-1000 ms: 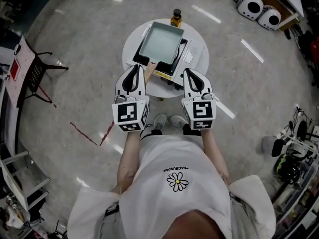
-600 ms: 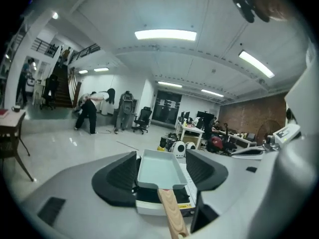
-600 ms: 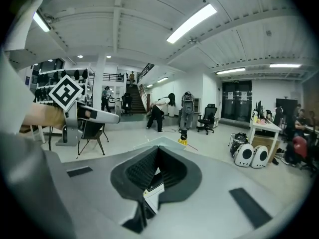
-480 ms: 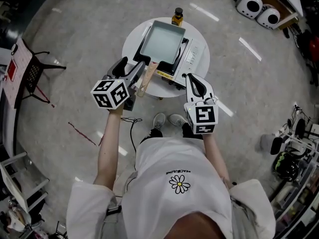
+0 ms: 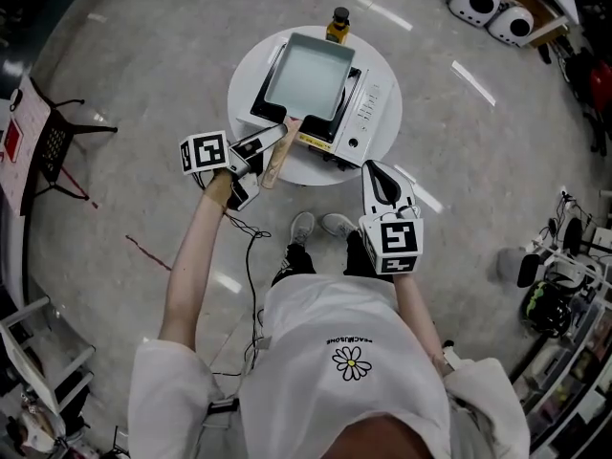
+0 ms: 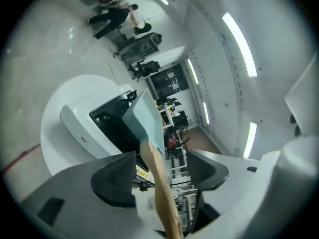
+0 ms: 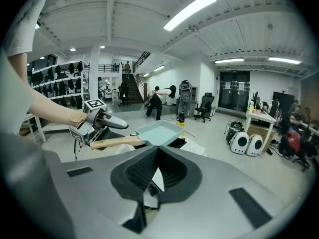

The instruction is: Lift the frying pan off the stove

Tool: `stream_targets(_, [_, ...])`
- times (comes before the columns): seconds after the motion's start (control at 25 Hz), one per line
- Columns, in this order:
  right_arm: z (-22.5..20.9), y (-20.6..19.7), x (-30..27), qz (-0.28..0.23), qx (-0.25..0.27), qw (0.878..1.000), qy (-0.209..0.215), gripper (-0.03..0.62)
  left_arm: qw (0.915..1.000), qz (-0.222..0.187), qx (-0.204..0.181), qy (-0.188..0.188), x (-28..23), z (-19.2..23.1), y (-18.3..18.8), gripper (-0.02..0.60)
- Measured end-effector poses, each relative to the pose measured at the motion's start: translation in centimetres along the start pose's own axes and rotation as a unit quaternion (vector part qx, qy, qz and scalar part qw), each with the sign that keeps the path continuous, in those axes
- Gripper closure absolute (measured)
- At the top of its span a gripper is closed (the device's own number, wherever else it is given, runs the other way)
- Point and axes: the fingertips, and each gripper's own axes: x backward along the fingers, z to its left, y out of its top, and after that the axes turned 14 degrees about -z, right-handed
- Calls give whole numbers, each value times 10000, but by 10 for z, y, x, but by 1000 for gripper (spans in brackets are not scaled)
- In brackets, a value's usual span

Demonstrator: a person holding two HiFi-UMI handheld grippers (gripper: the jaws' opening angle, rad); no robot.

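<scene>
A rectangular pale-blue frying pan [image 5: 306, 76] sits on a black and white portable stove [image 5: 361, 113] on a round white table [image 5: 247, 82]. Its wooden handle [image 5: 275, 159] sticks out toward me over the table's front edge. My left gripper [image 5: 266, 157] is turned on its side and open, with the handle [image 6: 160, 183] running between its jaws; neither pad presses on it. My right gripper [image 5: 381, 174] hangs shut in front of the table's right side, holding nothing. In the right gripper view the pan [image 7: 159, 132] and the left gripper [image 7: 106, 128] lie ahead.
A dark bottle with a yellow label [image 5: 338, 25] stands on the table behind the pan. A black chair [image 5: 59, 142] is at the left, and two white round carriers [image 5: 492, 12] at the back right. A cable [image 5: 251, 256] trails from the left gripper.
My left gripper swung out to the left, rolled onto its side and came in around the pan's handle with its jaws now open. The right gripper drew back a little.
</scene>
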Motion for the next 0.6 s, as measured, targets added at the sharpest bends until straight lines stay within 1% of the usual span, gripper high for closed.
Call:
stream_targets(0.04, [0, -3, 2, 42, -23, 10000, -12, 591, 9986, 52, 504, -161, -3, 1, -4, 270])
stream_targets(0.08, [0, -6, 3, 81, -54, 9999, -28, 591, 9941, 79, 1025, -340, -6, 0, -8, 270])
stream_targets(0.12, [-1, -9, 5, 112, -81, 9999, -51, 591, 9876, 86, 1484, -497, -9, -1, -12, 270])
stream_targets(0.16, [-2, -11, 6, 134, -98, 9998, -81, 591, 9814, 85, 1821, -602, -12, -1, -15, 270])
stream_targets(0.2, [-3, -13, 8, 149, -107, 9998, -117, 591, 9769, 85, 2033, -656, -15, 0, -18, 272])
stream_targets(0.32, [-5, -17, 13, 230, -142, 9995, -169, 591, 9706, 162, 2273, -769, -20, -1, -27, 299])
stream_targets(0.4, [-5, -20, 15, 280, -166, 9993, -161, 591, 9673, 354, 2339, -918, -21, -8, -33, 322])
stream_targets(0.48, [-5, -24, 16, 328, -190, 9992, -148, 591, 9657, 629, 2314, -1000, -24, -10, -40, 347])
stream_targets(0.6, [-3, -28, 17, 386, -193, 9990, -116, 591, 9646, 1029, 2205, -1014, -28, -13, -49, 379])
